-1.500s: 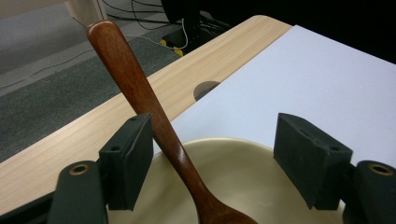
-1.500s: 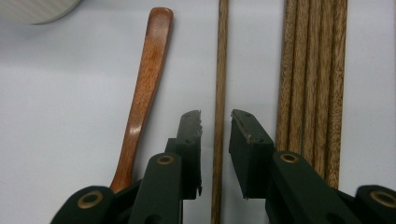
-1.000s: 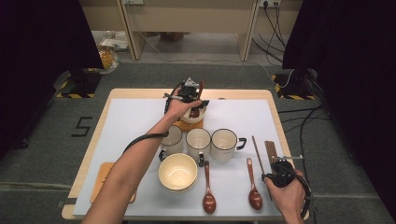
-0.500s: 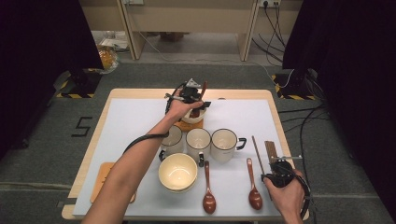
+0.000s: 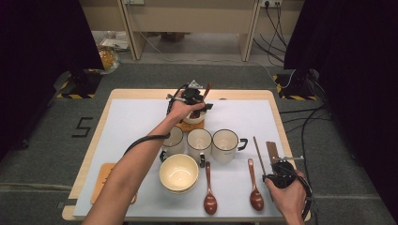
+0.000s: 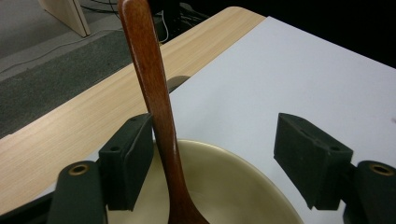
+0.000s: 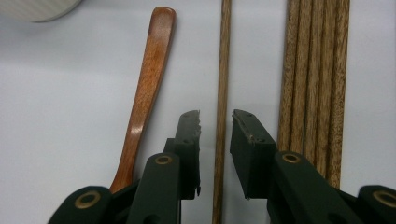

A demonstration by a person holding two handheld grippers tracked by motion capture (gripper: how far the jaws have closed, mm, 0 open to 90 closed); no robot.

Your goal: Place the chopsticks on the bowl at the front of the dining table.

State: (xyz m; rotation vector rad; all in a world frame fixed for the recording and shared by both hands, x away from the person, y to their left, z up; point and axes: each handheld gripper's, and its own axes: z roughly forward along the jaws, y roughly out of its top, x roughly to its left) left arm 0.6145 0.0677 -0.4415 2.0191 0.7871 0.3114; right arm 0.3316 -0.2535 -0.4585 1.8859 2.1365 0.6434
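Observation:
My left gripper (image 5: 193,96) hovers over a small cream bowl (image 5: 194,117) that rests on a wooden coaster (image 5: 190,126) at the back of the mat. In the left gripper view its jaws stand wide open (image 6: 212,135) above the bowl (image 6: 233,186). A brown wooden spoon (image 6: 154,93) stands in the bowl and leans against the left jaw. My right gripper (image 5: 276,169) lies low at the front right. Its jaws (image 7: 217,114) straddle a single chopstick (image 7: 223,56) with a narrow gap, open.
Three white mugs (image 5: 199,140) stand in a row mid-mat, with a larger cream bowl (image 5: 178,172) in front. Two wooden spoons (image 5: 209,187) (image 5: 253,183) lie near the front. A bundle of chopsticks (image 7: 313,70) lies right of the jaws. A second coaster (image 5: 105,180) sits front left.

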